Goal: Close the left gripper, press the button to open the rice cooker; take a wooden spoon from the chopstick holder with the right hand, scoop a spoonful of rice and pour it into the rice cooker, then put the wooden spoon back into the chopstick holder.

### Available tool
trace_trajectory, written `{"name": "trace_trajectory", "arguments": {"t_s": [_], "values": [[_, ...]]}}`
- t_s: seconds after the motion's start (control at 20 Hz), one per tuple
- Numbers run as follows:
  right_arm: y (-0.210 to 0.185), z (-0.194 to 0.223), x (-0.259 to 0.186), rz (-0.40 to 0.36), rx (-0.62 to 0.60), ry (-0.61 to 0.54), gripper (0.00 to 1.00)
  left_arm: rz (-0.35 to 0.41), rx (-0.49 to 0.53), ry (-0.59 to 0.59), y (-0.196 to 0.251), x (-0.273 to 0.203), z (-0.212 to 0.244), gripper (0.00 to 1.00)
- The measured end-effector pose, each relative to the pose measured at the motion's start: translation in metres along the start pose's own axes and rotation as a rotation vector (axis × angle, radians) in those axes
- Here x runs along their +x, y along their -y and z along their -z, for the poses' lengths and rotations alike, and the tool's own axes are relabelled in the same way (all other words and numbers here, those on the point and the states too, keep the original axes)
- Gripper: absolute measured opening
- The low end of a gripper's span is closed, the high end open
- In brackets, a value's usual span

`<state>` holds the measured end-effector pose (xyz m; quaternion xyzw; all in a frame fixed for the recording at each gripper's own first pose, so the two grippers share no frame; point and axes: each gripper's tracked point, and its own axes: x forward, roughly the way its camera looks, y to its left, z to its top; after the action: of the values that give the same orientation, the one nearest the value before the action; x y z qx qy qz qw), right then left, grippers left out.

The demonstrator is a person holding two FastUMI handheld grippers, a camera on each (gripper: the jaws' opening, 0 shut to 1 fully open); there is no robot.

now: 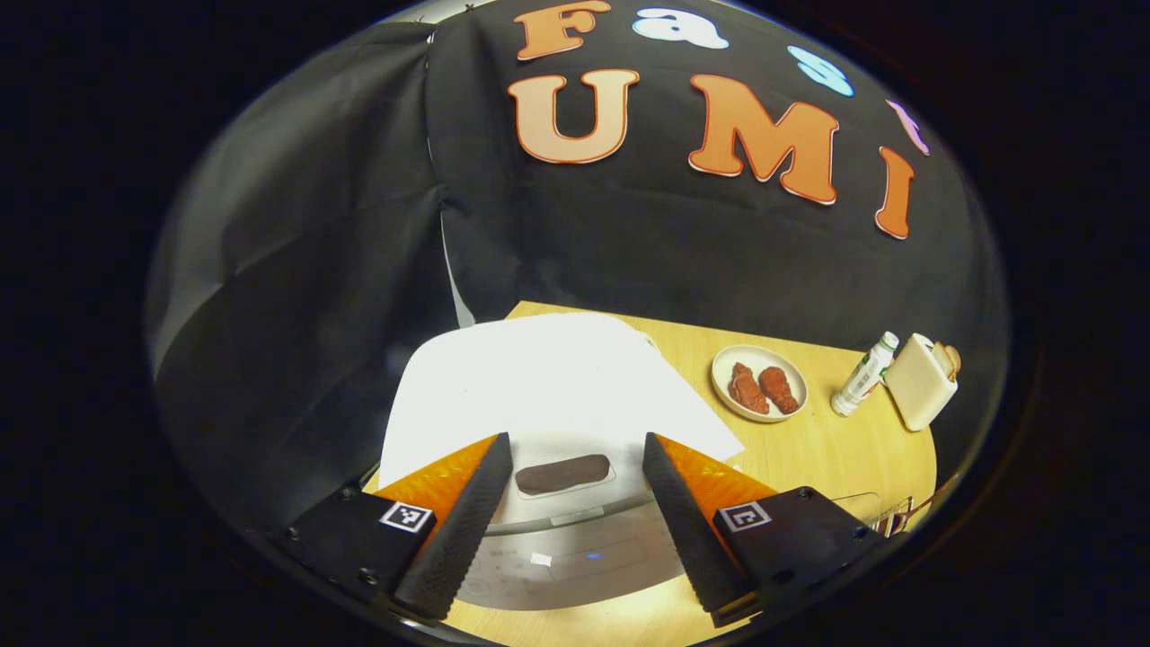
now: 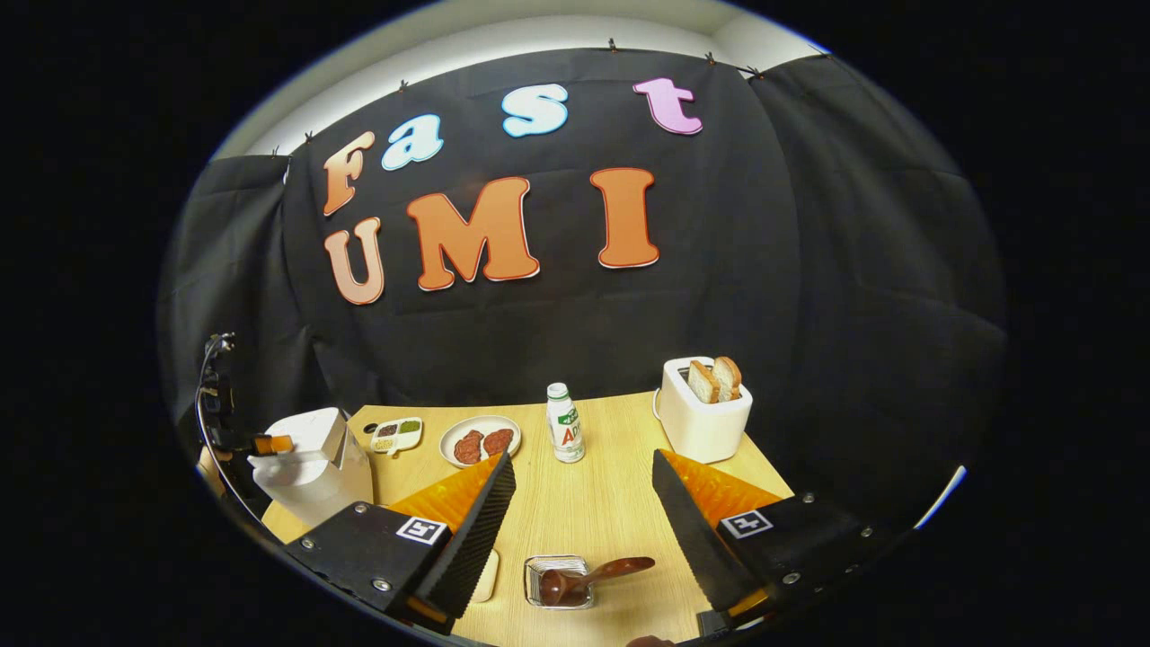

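Note:
In the left gripper view, the white rice cooker [image 1: 548, 377] lies right under my left gripper [image 1: 576, 438], lid down. A dark oval button [image 1: 563, 474] on the lid shows between the open fingers, with nothing held. In the right gripper view, my right gripper [image 2: 582, 458] hangs open over the wooden table [image 2: 611, 512]. Below it a dark wooden spoon [image 2: 588, 578] lies across a small metal chopstick holder [image 2: 555, 584] near the front edge. Far left in that view stands the rice cooker [image 2: 310, 467], with the left gripper [image 2: 269, 443] above it.
A plate with two pieces of meat [image 2: 481, 440], a small sauce tray [image 2: 395, 436], a white bottle [image 2: 564, 422] and a toaster with bread [image 2: 705, 409] stand along the back of the table. A pale object [image 2: 488, 575] is half hidden by my right gripper's finger.

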<state>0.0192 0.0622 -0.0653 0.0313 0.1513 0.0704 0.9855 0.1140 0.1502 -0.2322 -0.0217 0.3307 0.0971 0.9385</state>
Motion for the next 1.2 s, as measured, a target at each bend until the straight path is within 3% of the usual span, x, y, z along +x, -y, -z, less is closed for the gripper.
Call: {"name": "trace_trajectory", "arguments": {"t_s": [0.5, 0.9, 1.2], "values": [[0.011, 0.008, -0.006, -0.006, 0.003, -0.001, 0.95, -0.006, -0.006, -0.003, 0.004, -0.005, 0.001, 1.00], [0.019, -0.023, -0.025, 0.053, -0.078, 0.070, 0.95, 0.078, -0.005, 0.358, 0.029, -0.139, -0.103, 0.99], [0.014, -0.044, -0.042, 0.060, -0.113, 0.138, 0.95, 0.134, -0.061, 0.507, 0.027, -0.216, -0.145, 0.99]]}}
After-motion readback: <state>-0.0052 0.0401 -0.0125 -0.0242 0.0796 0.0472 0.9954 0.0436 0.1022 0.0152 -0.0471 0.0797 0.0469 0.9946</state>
